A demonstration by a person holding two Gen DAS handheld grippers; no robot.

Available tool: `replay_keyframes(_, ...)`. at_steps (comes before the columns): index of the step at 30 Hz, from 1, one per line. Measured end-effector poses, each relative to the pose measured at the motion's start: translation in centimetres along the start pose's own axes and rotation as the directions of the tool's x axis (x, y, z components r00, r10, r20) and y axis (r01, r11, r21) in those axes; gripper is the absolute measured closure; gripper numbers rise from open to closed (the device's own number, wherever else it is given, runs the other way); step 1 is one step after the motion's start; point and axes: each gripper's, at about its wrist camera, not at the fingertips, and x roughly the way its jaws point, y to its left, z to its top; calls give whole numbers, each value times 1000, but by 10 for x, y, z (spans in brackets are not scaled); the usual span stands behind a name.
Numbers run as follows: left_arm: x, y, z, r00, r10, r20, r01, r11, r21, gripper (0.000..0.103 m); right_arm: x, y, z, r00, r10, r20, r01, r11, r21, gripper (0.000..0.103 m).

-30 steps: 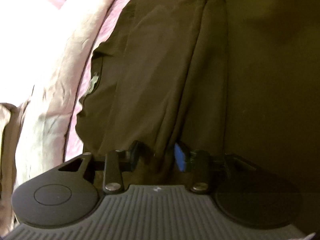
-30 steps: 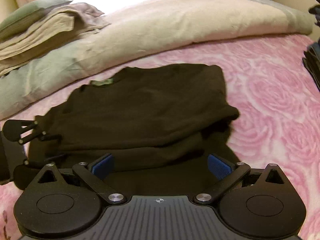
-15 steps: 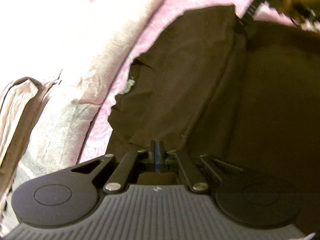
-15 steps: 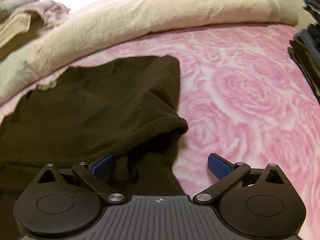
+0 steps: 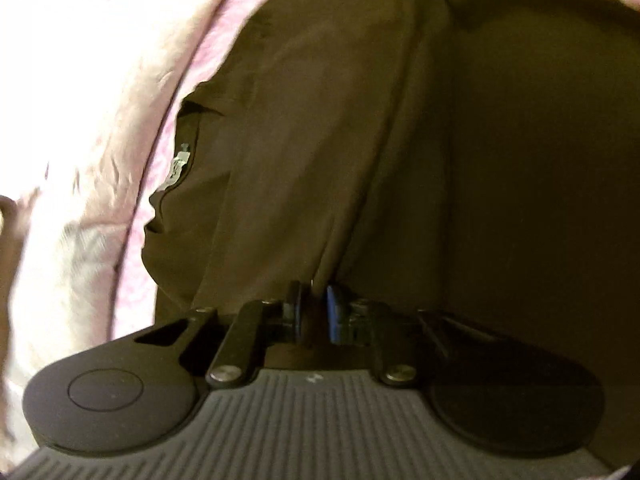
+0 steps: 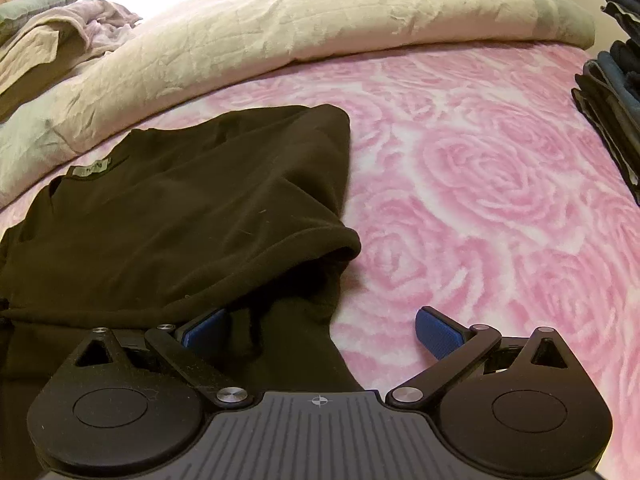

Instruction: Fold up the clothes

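A dark brown T-shirt (image 6: 192, 216) lies on the pink rose bedspread (image 6: 500, 184), partly folded, its neck label at the far left and a sleeve folded over on the right. My right gripper (image 6: 320, 332) is open at the shirt's near right edge; its left pad lies under a cloth fold, its right pad over bare bedspread. In the left wrist view the shirt (image 5: 320, 140) fills the frame. My left gripper (image 5: 314, 312) is shut on a pinched ridge of the shirt's cloth.
A cream quilt (image 6: 320, 24) lies bunched along the far side of the bed, also at the left of the left wrist view (image 5: 80, 160). Loose linens (image 6: 60, 32) sit at the far left. A stack of dark folded clothes (image 6: 616, 80) stands at the right edge.
My left gripper has closed on a ridge of the shirt and shifted with it. My right gripper moved right to the shirt's right edge and stays open.
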Motion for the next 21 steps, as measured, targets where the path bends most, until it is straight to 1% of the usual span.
replay_keyframes(1, -1, 4, 1, 1000, -5, 0, 5, 999, -31, 90, 1, 1, 0, 1000, 0, 1, 0, 1000, 0, 1)
replay_keyframes(2, 0, 6, 2, 1000, -1, -1, 1, 999, -41, 89, 1, 2, 1, 1000, 1, 1, -1, 1000, 1, 1)
replay_keyframes(5, 8, 6, 6, 1000, 9, -3, -9, 999, -48, 89, 4, 3, 2, 1000, -2, 3, 2, 1000, 7, 1)
replay_keyframes(7, 12, 1, 7, 1000, 23, -5, -23, 999, -36, 89, 4, 4, 4, 1000, -3, 7, 3, 1000, 5, 1)
replay_keyframes(8, 13, 0, 7, 1000, 31, -2, -31, 999, -22, 90, 4, 5, 4, 1000, -2, 9, 2, 1000, 0, 1)
replay_keyframes(10, 14, -2, 7, 999, 45, 11, -45, 999, 23, 101, 3, 7, 5, 1000, 1, 15, -1, 1000, -13, 1)
replay_keyframes(11, 13, -4, 7, 999, 43, 15, -44, 997, 57, 102, 2, 8, 5, 1000, 2, 17, -2, 1000, -19, 1)
replay_keyframes(13, 6, -15, 4, 999, 34, 19, -36, 992, 120, 102, 3, 11, 5, 1000, 4, 13, -3, 999, -35, 1)
replay_keyframes(16, 7, -28, -3, 998, 58, 3, -57, 977, 208, 98, 6, 12, 2, 1000, 1, 4, -1, 999, -37, 1)
replay_keyframes(18, 13, -34, -6, 996, 89, -6, -84, 966, 245, 95, 8, 12, 2, 1000, -1, 3, 1, 1000, -28, 1)
replay_keyframes(19, 17, -36, -8, 995, 101, -10, -95, 961, 260, 89, 8, 12, 2, 1000, -3, 3, 3, 1000, -25, 1)
replay_keyframes(21, 20, -36, -10, 995, 100, -17, -92, 959, 267, 90, 8, 13, 2, 1000, -5, 4, 5, 999, -33, 1)
